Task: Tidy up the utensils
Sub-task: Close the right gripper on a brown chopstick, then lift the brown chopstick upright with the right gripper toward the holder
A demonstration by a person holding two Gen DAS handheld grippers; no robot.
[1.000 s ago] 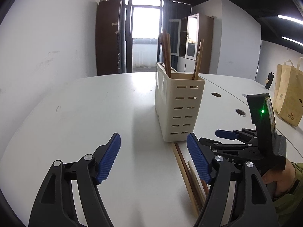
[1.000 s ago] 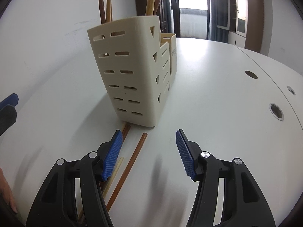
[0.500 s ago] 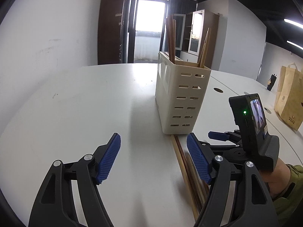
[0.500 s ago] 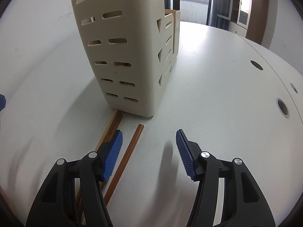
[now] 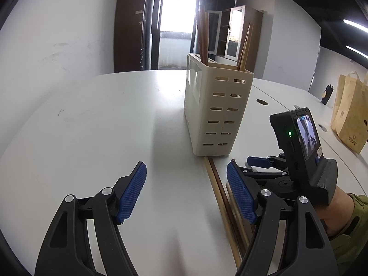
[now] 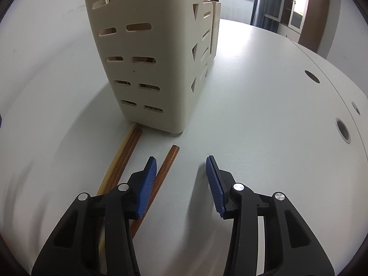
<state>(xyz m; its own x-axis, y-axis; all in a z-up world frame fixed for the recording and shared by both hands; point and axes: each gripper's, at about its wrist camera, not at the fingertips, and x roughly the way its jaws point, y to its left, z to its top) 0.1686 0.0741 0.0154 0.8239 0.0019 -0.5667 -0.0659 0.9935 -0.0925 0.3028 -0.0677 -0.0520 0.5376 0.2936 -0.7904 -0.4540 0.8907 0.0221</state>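
A cream slotted utensil holder (image 5: 218, 112) stands on the white table (image 5: 103, 126) with several wooden chopsticks (image 5: 203, 36) upright in it. It also shows close up in the right wrist view (image 6: 149, 53). Several loose chopsticks (image 5: 220, 195) lie on the table in front of the holder. In the right wrist view a brown chopstick (image 6: 166, 163) lies just beside the left pad, and two more (image 6: 124, 151) lie further left. My right gripper (image 6: 181, 179) is open, low over the table. My left gripper (image 5: 186, 193) is open and empty, left of the loose chopsticks.
A brown paper bag (image 5: 349, 115) stands at the far right of the table. Round cable holes (image 6: 342, 131) are set in the tabletop on the right. A white wall (image 5: 57, 46) runs along the left. Cabinets (image 5: 237, 34) and a bright doorway stand behind.
My right gripper has moved forward and down towards the loose chopsticks and the holder. My left gripper has edged closer to the holder. Both stay open.
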